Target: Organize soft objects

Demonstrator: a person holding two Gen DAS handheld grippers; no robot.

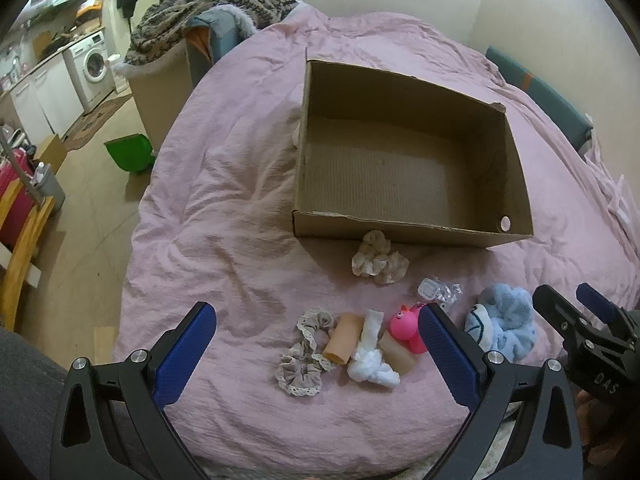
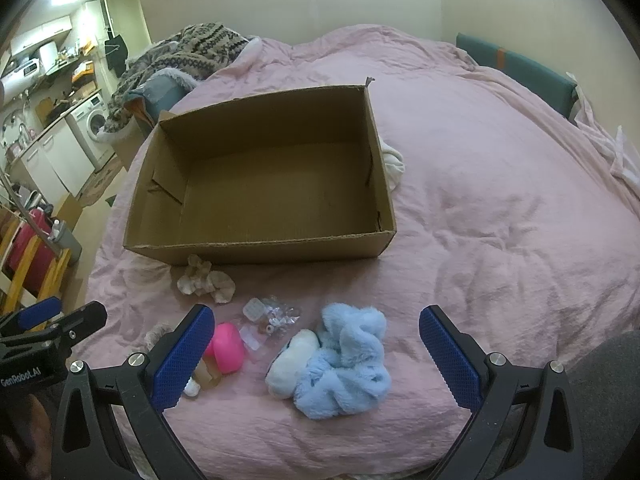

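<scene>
An open cardboard box (image 1: pixel 516 168) (image 2: pixel 256 246) stands on the pink bed, with nothing inside. In front of it lie a beige scrunchie (image 1: pixel 378 260) (image 2: pixel 206 280), a grey lace scrunchie (image 1: pixel 306 354), a tan tube (image 1: pixel 344 338), a white cloth (image 1: pixel 372 354), a pink toy (image 1: pixel 406 326) (image 2: pixel 228 346), a clear plastic packet (image 1: pixel 438 292) (image 2: pixel 272 316) and a fluffy blue plush (image 1: pixel 504 322) (image 2: pixel 340 364). My left gripper (image 1: pixel 318 322) is open above the grey scrunchie and white cloth. My right gripper (image 2: pixel 316 324) is open above the blue plush.
A patterned blanket (image 1: pixel 216 0) lies on a tub at the bed's far left. A green bin (image 1: pixel 130 152) stands on the floor. A washing machine (image 1: pixel 94 66) is farther left. A teal headboard (image 2: pixel 520 68) runs along the right.
</scene>
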